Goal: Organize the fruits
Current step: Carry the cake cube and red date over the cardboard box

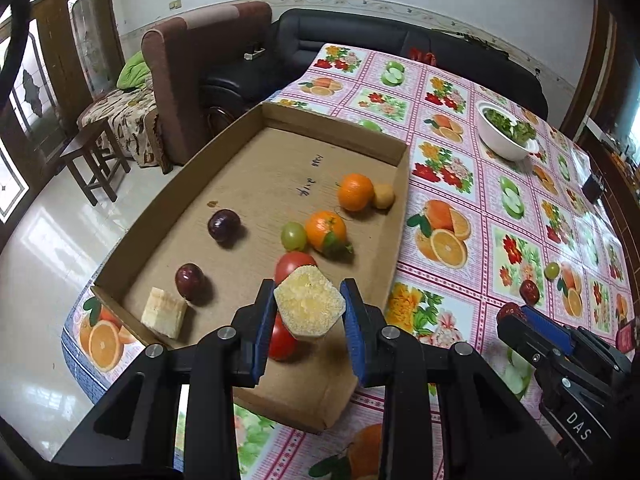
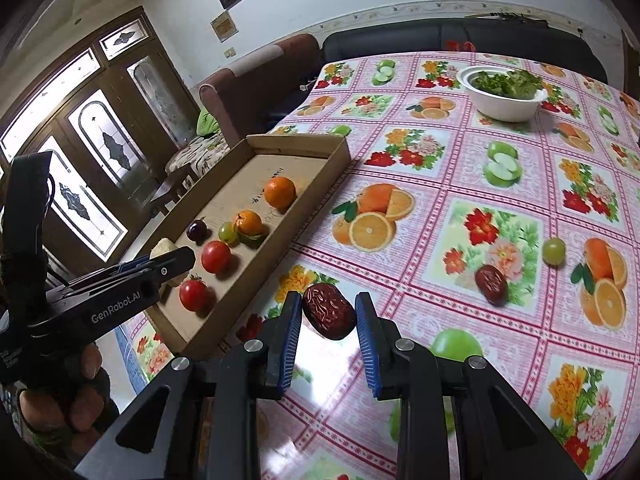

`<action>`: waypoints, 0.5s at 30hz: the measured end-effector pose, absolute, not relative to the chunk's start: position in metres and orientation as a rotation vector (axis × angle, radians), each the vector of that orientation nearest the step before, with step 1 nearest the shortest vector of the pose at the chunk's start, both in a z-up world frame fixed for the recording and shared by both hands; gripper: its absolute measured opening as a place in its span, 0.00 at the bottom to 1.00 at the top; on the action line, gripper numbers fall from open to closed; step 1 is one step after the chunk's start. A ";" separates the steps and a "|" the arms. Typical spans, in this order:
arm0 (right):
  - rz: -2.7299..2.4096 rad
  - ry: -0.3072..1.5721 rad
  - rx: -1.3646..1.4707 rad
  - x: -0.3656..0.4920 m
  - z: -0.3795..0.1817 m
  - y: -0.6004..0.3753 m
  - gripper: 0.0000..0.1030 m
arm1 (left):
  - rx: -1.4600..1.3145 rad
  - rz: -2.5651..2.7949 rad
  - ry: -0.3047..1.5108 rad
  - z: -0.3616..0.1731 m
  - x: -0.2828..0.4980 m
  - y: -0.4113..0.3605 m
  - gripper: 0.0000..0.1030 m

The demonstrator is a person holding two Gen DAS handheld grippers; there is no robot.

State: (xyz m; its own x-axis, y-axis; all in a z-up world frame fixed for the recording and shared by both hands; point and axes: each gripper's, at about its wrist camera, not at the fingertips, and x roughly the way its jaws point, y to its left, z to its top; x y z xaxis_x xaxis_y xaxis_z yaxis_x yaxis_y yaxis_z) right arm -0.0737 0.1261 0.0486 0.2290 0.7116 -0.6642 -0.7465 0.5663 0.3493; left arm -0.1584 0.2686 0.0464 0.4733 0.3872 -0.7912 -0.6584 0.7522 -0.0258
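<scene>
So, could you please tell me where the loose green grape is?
In the right wrist view, the green grape lies on the tablecloth at right, beside the loose red date, outside the cardboard tray.

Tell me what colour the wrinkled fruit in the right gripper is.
Dark reddish-brown: the date between the right gripper pads, best seen in the right wrist view.

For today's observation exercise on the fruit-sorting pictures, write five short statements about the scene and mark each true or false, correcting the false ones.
1. The left gripper holds a pale yellow fruit chunk over the cardboard tray. True.
2. The right gripper holds a tomato. False: it holds a wrinkled red date.
3. A green grape and another date lie on the tablecloth. True.
4. The white bowl holds oranges. False: leafy greens.
5. The tray contains no fruit. False: oranges, tomatoes and others lie inside.
</scene>
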 end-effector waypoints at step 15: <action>1.063 0.884 -0.035 -0.054 0.061 0.187 0.27 | -0.393 0.723 0.845 0.052 -0.163 0.332 0.29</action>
